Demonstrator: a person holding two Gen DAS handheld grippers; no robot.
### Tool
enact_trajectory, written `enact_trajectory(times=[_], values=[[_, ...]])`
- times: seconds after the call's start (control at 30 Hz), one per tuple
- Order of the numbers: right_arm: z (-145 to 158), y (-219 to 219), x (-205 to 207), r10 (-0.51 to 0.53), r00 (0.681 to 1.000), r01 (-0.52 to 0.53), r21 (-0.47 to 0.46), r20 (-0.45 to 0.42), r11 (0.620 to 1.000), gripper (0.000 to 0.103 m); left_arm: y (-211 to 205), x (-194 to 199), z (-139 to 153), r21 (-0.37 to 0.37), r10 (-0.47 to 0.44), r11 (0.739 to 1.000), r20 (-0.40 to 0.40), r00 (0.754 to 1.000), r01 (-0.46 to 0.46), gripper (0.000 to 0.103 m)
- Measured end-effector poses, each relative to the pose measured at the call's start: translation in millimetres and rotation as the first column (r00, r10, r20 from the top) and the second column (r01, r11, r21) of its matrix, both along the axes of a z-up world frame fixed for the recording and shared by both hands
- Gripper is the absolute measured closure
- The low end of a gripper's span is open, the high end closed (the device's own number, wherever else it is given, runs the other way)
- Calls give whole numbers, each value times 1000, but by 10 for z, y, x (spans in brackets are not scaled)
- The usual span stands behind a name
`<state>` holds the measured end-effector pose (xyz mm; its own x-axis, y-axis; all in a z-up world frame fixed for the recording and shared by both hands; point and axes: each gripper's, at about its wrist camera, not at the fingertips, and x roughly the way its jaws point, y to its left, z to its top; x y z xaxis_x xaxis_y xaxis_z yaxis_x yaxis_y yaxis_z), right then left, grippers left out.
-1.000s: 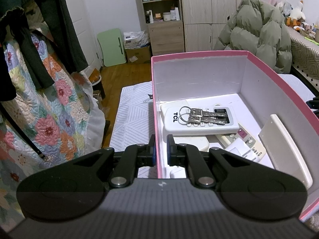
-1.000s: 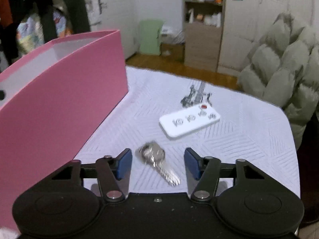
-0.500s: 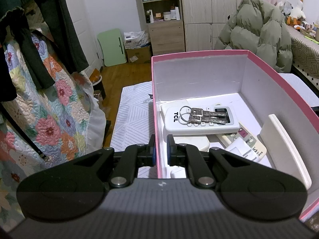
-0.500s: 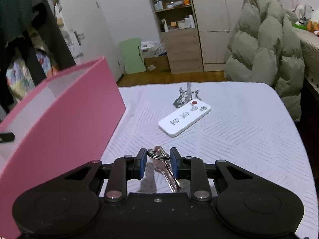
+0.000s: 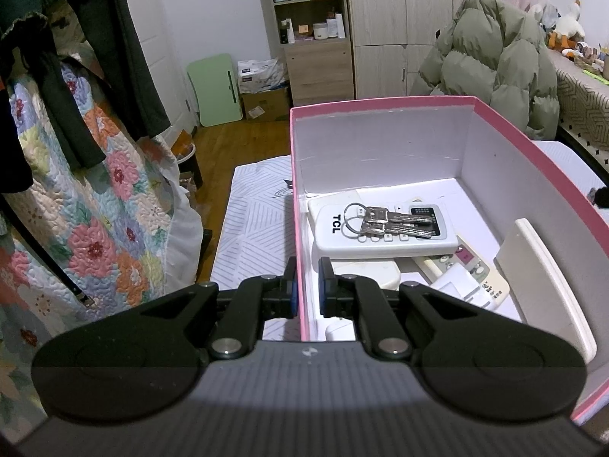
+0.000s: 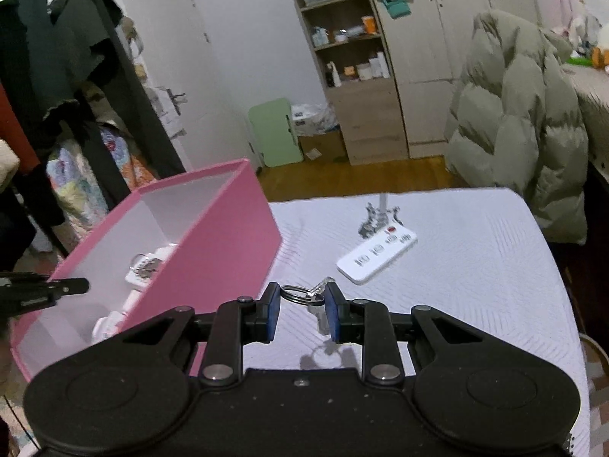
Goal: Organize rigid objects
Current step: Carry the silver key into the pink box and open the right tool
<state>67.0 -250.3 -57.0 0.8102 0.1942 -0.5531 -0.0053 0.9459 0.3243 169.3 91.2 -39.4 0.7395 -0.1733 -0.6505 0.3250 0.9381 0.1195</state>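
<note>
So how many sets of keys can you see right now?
2: one bunch in the pink box on the TCL remote, one key ring in the right tongs. More may be hidden.

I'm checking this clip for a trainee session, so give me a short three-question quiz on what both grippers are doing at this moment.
1. True or false: the left gripper is clamped on the near wall of the pink box.
2. What does the right gripper hold? A) white remote B) key on a ring C) nothing
3. Fill in: a bunch of keys lies on the remote marked ____ inside the box.

Key: 1 true; 2 B, the key on a ring, lifted off the bedsheet; 3 TCL.
</note>
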Motion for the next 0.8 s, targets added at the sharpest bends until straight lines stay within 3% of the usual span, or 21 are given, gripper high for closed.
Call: enact_trajectory(times=[0.27, 0.47, 0.63, 0.8], values=[[327, 157, -59, 76, 994, -77, 2, 85, 997, 73, -1, 1, 0, -1, 0, 1000, 0, 1000, 0, 96], [675, 322, -38, 207, 965, -210, -4, 161, 978, 73, -7, -6, -2, 6, 2, 1000, 0, 1000, -2, 96], [787, 571, 133, 357, 924, -360, -2, 138, 933, 73, 3, -18, 3, -3, 1, 1000, 4, 1000, -1, 96], [691, 882, 362, 448, 890, -450, 9, 78, 893, 73, -18, -25, -7, 8, 3, 1000, 12, 1000, -4, 96]])
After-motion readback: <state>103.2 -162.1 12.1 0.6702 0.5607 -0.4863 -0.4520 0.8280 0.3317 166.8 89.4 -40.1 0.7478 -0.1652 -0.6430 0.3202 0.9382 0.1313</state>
